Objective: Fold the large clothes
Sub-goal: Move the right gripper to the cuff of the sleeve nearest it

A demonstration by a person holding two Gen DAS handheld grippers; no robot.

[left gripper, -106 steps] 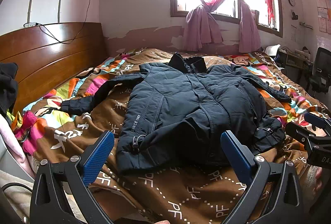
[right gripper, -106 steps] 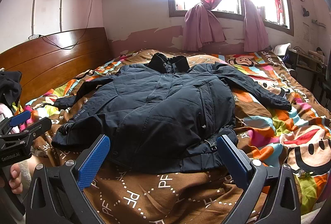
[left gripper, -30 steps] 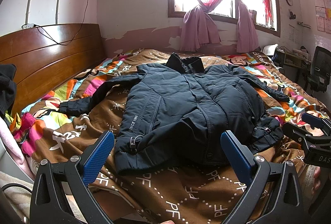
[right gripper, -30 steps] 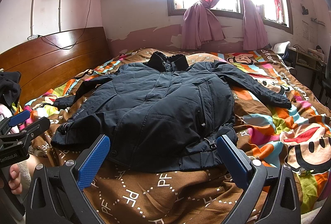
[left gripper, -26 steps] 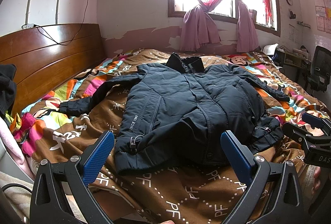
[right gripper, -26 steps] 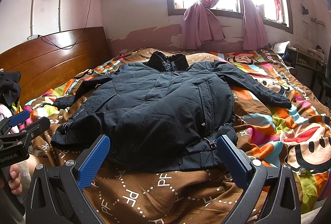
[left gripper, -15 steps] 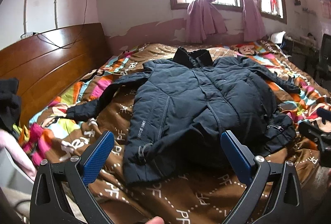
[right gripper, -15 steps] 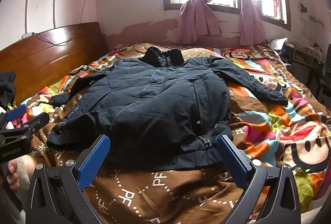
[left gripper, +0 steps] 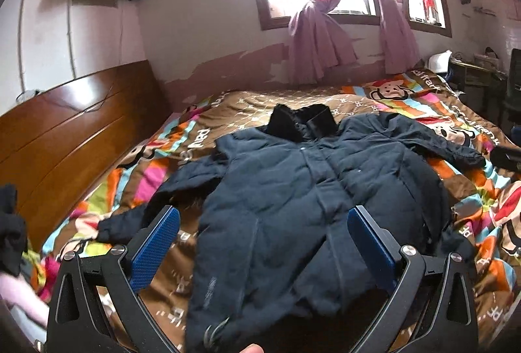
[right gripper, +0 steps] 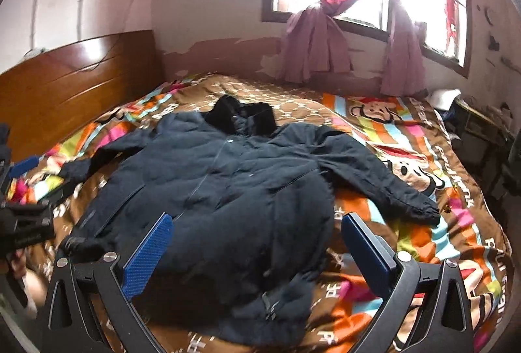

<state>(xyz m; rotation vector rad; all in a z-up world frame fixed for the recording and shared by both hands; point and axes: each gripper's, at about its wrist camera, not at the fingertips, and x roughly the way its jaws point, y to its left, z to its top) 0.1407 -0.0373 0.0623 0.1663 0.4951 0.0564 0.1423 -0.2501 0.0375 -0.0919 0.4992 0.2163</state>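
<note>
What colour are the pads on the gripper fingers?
Blue, on black frames; clearest on the right gripper pads in the right wrist view.

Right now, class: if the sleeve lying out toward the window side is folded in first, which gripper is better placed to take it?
Probably the right gripper: open, empty, and that sleeve lies just beyond its outer finger. The left gripper faces the coat's other half.

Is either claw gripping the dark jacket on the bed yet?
No, the left claw and right claw both hover open above the jacket.
</note>
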